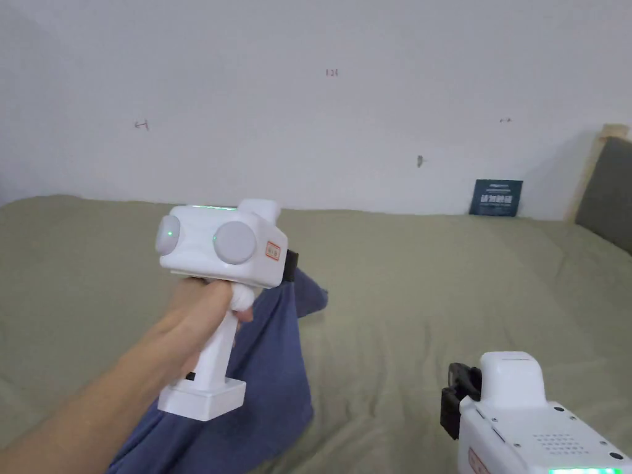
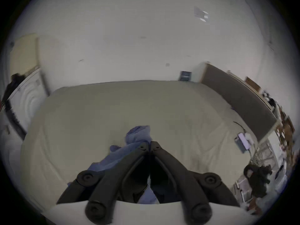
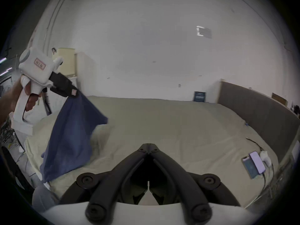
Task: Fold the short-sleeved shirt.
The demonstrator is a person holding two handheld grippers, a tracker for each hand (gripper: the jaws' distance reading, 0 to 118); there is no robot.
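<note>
The blue shirt (image 1: 271,370) hangs bunched from the left gripper (image 3: 73,93), so its sleeves and collar are hard to make out; its lower end is cut off at the near edge in the head view. It hangs lengthwise, top far, bottom near-left, over the green bed (image 1: 432,296). The left fingers (image 2: 146,145) are closed, seemingly pinching fabric. The right gripper (image 3: 149,145) has its fingers together, empty, near-right.
</note>
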